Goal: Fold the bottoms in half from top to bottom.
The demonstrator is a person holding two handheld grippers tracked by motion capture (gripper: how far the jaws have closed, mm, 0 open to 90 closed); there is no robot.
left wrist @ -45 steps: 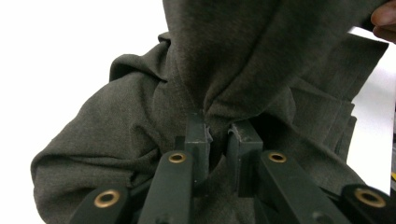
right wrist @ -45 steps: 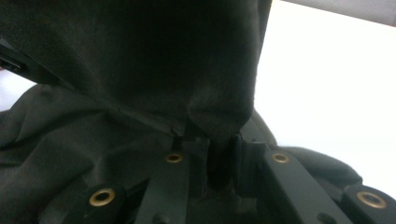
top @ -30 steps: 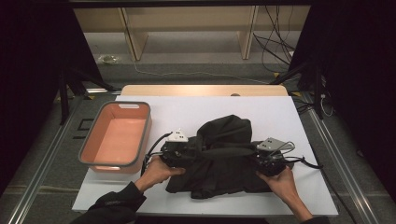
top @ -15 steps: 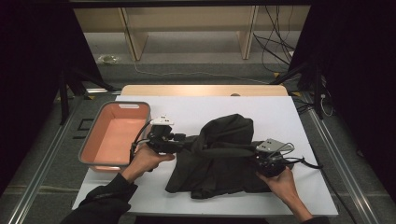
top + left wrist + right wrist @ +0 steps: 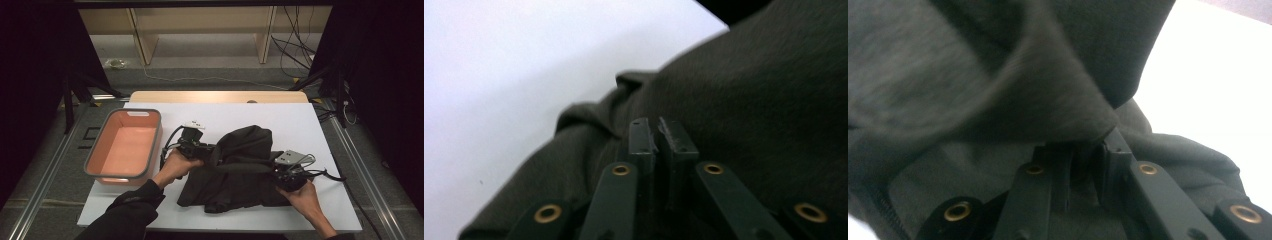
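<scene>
A dark grey garment [image 5: 240,170] lies crumpled on the white table top [image 5: 300,120]. My left gripper [image 5: 212,151] is at the garment's upper left edge; its jaws have just closed and stand nearly together on a thin fold of the fabric [image 5: 749,100], as seen along my left gripper [image 5: 658,137] in its own view. My right gripper [image 5: 274,172] sits at the garment's right side, shut on a thick fold. In the right gripper view that fold [image 5: 998,75] drapes over my right gripper [image 5: 1088,150] and hides the tips.
An orange tub with a grey rim [image 5: 155,135] stands at the table's left, close to my left hand. Bare white table lies behind and to the right of the garment. Cables trail off the right edge [image 5: 330,175].
My left hand drew away to the upper left, then came back right to the garment's upper left edge and shut there. The right hand has kept still.
</scene>
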